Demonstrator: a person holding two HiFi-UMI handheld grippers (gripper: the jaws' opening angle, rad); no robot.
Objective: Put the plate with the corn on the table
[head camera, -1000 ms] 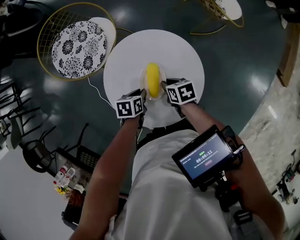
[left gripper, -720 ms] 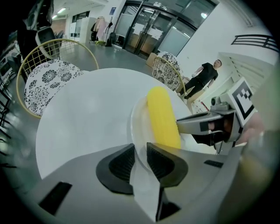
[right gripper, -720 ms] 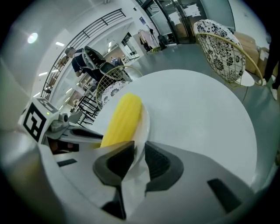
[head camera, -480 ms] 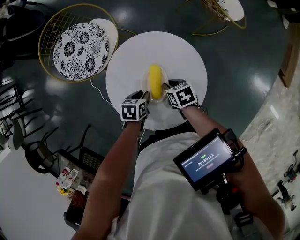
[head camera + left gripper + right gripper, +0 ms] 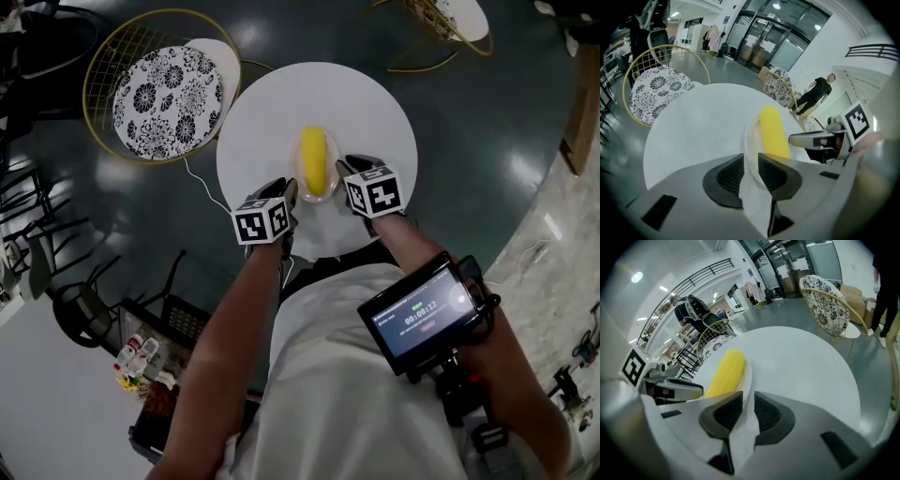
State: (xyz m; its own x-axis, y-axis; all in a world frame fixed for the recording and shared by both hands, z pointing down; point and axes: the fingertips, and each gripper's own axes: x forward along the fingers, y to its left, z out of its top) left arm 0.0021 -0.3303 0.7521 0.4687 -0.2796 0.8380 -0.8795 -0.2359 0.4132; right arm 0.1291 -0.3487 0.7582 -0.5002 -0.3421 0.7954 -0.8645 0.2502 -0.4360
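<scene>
Currently: chair [image 5: 167,92] sits left of the round white counter [image 5: 281,103]. The left claw [image 5: 289,187] is clamped on the left rim of the plate [image 5: 319,197], jaws nearly together. The corn [image 5: 313,161] lies lengthwise on the plate, over the counter's near half. The right claw [image 5: 342,169] is clamped on the opposite rim. Can't tell if the plate touches the counter.

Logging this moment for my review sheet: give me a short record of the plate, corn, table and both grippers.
plate: over the round white table
corn: lying along the plate
left gripper: closed on the plate's left rim
right gripper: closed on the plate's right rim
plate touching table: cannot tell
nearby: chair with floral cushion, beside the table
</scene>
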